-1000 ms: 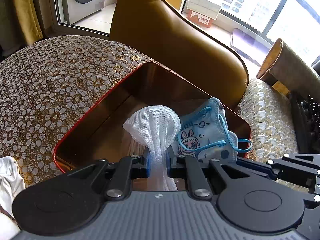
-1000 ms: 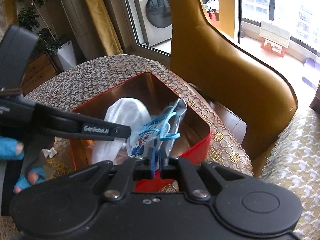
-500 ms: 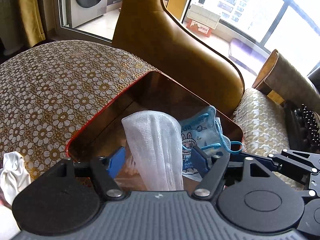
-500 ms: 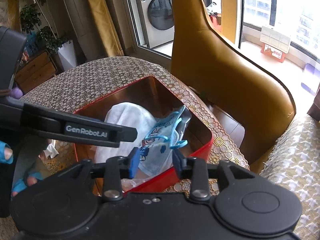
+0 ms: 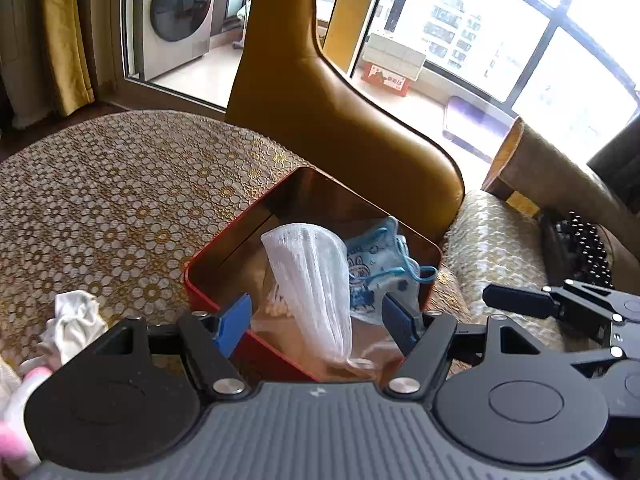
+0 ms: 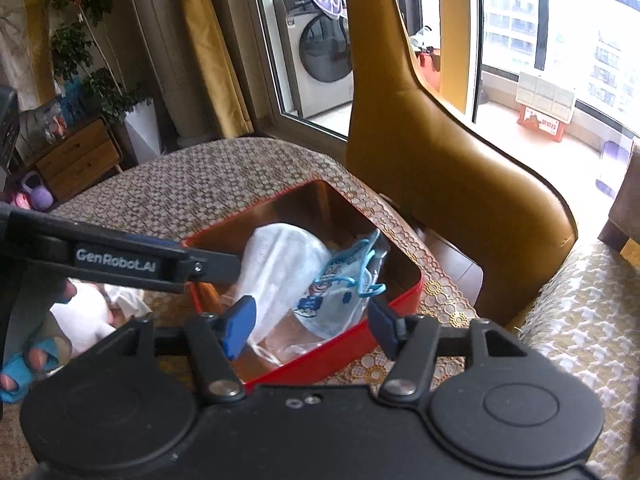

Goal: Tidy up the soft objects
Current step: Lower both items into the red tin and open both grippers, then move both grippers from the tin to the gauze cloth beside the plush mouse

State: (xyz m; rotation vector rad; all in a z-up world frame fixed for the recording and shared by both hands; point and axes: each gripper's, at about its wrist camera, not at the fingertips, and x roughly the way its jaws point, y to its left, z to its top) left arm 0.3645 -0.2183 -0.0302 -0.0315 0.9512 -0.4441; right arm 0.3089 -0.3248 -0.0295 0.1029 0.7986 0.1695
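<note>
- Lace-patterned cloth (image 5: 120,200) covers the round table; both grippers hover above its near edge.
- Left gripper (image 5: 316,320) has its jaws apart, having just opened; the mesh pouch (image 5: 316,280) shows between its blue pads but they do not press on it.
- Right gripper (image 6: 310,324) also stands apart, its jaws just opened, with nothing clamped; the mask (image 6: 340,292) lies beyond its pads.
- Red tin (image 5: 224,296) sits near the table edge, and both the pouch and mask rest inside it, touching each other, the mask on the side nearer the chair.
- Pouch looks light, limp and open-weave, so a pinch at its gathered lower end should hold; it would probably sag and snag easily.
- Mask is thin and floppy, likely weightless in the grip; its blue ear loops (image 5: 404,268) could catch on a pad.
- White rag (image 5: 76,320) lies crumpled on the cloth, left of the tin, not yet put away.
- Behind the table stands a tan leather chair (image 5: 340,120).
- Farther back, a washer (image 5: 176,20) sits past the glass door, with gold curtains (image 5: 64,32) and bright windows.
</note>
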